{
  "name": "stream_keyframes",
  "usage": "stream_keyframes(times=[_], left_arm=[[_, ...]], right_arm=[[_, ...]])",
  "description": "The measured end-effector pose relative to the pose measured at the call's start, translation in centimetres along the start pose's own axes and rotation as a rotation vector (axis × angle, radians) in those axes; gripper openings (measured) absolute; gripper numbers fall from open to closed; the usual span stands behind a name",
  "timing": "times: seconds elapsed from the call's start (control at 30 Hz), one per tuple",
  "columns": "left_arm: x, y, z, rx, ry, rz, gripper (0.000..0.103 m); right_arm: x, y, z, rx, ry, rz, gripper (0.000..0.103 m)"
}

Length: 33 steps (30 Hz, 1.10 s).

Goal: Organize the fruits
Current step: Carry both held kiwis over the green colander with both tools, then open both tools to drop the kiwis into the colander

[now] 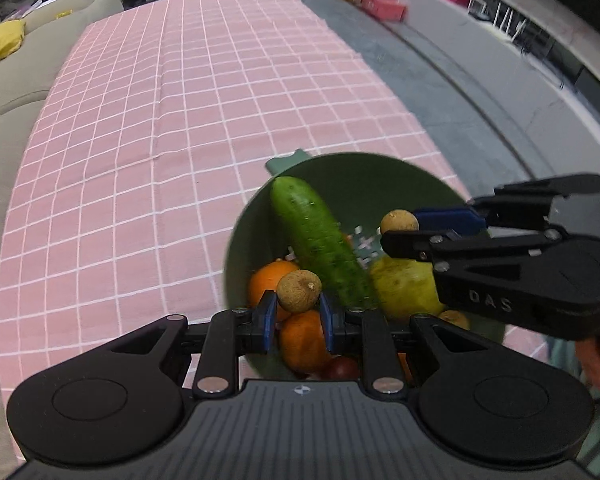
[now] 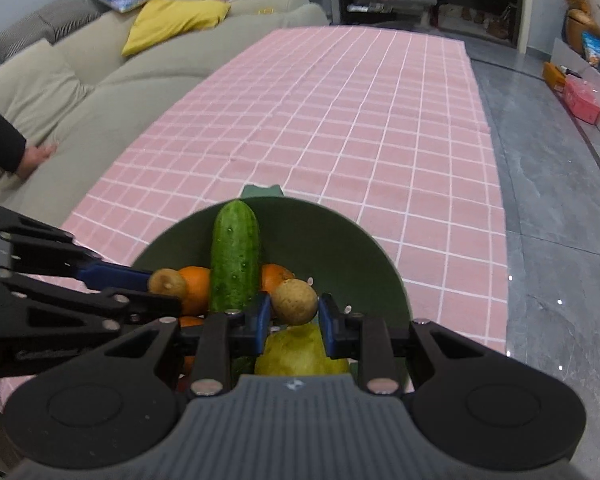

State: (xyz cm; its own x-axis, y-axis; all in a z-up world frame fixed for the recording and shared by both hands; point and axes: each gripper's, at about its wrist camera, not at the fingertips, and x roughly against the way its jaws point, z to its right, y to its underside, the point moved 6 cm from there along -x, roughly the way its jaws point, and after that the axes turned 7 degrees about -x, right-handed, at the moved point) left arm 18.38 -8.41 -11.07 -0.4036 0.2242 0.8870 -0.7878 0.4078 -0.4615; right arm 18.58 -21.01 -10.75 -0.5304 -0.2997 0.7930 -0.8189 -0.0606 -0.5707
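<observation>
While the left wrist view looks down past its own fingers, the left gripper [image 1: 299,310] is clamped on a small brown fruit [image 1: 299,291], blue pads pressing both sides, held above the green bowl [image 1: 396,172]. Bowl sits on the pink checked tablecloth [image 1: 180,120], near edge. Inside: cucumber [image 1: 320,244] lying diagonally, two oranges [image 1: 302,340], yellow-green pear [image 1: 406,288], dark red fruit [image 1: 342,368] at the bottom, partly hidden. Right gripper [image 1: 404,226] comes in from the right, gripping a second small brown fruit [image 1: 399,222] over the bowl.

Right wrist view: right gripper [image 2: 294,312] closed on its brown fruit [image 2: 294,301], over the bowl [image 2: 340,232]. Cucumber [image 2: 235,256] points away from the camera, oranges [image 2: 196,280] either side of it, pear [image 2: 296,350] directly under the fingers. Left gripper [image 2: 162,286] enters from the left, holding its brown fruit [image 2: 167,282] just beside an orange. Beige sofa [image 2: 80,80] with yellow cushion [image 2: 176,20] runs along the table's left.
</observation>
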Motion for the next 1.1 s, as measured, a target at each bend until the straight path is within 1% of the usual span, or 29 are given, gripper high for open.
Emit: stream_keyframes(times=[0.1, 0.37, 0.47, 0.67, 0.73, 0.9, 1.03, 1.1], left_arm=[[-0.7, -0.1, -0.3, 0.002, 0.0, -0.021, 0.025], [-0.9, -0.5, -0.9, 0.005, 0.029, -0.034, 0.025], [-0.6, -0.4, -1.0, 0.024, 0.036, -0.028, 0.025], [-0.3, -0.1, 0.0, 0.012, 0.083, -0.04, 0.025], [-0.5, 0.0, 0.3, 0.005, 0.096, -0.051, 0.025], [-0.6, 0.7, 0.9, 0.008, 0.152, -0.087, 0.025], [-0.9, 1.0, 1.4, 0.004, 0.185, -0.11, 0.025], [-1.0, 1.3, 1.8, -0.005, 0.221, -0.127, 0.025]], right_arm=[[-1.4, -0.3, 0.1, 0.008, 0.009, -0.023, 0.022], [-3.5, 0.1, 0.7, 0.002, 0.004, -0.069, 0.022], [-3.8, 0.2, 0.6, 0.009, 0.0, -0.072, 0.022], [-3.1, 0.1, 0.7, -0.003, -0.004, -0.05, 0.024], [-2.6, 0.1, 0.8, -0.01, 0.004, -0.034, 0.031], [-0.9, 0.4, 1.2, -0.039, 0.022, 0.002, 0.032], [-0.3, 0.8, 1.2, -0.047, 0.026, 0.009, 0.032], [-0.2, 0.9, 1.1, -0.047, 0.026, 0.008, 0.032]])
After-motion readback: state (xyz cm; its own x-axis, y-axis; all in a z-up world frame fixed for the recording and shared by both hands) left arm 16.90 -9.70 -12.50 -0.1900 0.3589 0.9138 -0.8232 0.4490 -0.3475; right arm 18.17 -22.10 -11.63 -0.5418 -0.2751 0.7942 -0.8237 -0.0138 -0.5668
